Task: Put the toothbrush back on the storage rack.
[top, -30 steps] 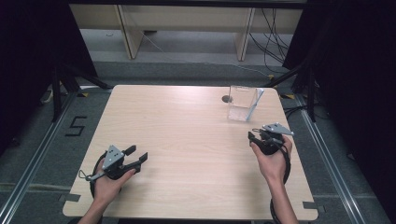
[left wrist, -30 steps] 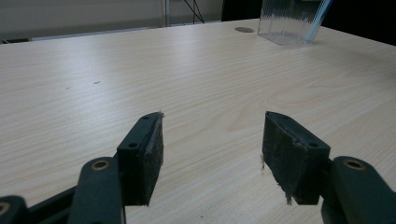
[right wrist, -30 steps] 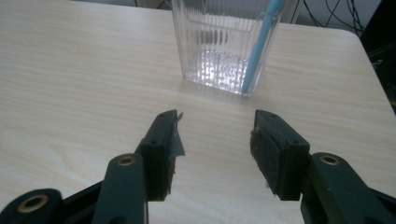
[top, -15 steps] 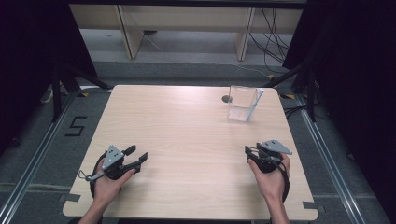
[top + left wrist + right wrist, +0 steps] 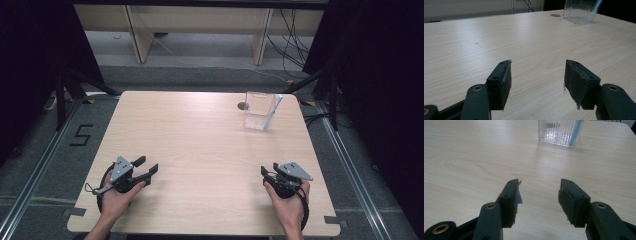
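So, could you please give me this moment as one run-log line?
left gripper: open, empty, near table edge | right gripper: open, empty, near edge | clear ribbed container: upright, far right of table, untouched

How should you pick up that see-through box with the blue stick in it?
Probably with the right gripper, which is nearer. The clear ribbed container stands upright with flat walls, so come from the person's side and pinch one wall at its open top rim, away from the blue stick leaning in its corner.

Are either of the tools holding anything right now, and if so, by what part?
Nothing is held. The left tool and right tool both stand open over bare wooden table, apart from the clear ribbed plastic container.
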Demonstrator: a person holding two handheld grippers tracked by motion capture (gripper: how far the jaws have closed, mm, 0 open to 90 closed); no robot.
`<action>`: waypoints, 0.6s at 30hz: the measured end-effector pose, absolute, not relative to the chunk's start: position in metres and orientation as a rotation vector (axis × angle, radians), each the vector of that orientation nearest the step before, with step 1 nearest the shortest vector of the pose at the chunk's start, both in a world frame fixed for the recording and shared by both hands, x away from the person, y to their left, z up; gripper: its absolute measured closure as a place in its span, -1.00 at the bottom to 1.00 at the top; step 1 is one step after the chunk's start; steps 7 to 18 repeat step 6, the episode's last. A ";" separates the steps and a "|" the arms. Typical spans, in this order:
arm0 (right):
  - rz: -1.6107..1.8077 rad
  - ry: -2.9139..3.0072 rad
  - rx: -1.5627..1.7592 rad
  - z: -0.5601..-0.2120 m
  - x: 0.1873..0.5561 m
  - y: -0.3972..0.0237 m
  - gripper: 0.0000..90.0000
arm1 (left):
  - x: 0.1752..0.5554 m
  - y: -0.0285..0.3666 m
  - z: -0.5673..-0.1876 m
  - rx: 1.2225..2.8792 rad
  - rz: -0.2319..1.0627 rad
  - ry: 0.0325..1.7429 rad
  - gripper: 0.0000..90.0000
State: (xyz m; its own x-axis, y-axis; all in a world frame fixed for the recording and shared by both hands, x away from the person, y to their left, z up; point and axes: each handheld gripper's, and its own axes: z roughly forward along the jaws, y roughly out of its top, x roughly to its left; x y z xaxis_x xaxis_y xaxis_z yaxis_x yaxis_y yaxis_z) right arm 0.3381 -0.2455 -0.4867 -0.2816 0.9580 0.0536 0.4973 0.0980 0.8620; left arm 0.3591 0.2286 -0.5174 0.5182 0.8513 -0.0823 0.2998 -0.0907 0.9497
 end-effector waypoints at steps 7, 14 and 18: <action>1.112 1.846 1.444 -0.487 0.337 -0.243 0.12 | 0.359 0.231 -0.516 1.644 0.628 0.995 -0.16; 1.112 1.846 1.444 -0.487 0.337 -0.243 0.12 | 0.359 0.231 -0.516 1.644 0.628 0.995 -0.16; 1.112 1.846 1.444 -0.487 0.337 -0.243 0.12 | 0.359 0.231 -0.516 1.644 0.628 0.995 -0.16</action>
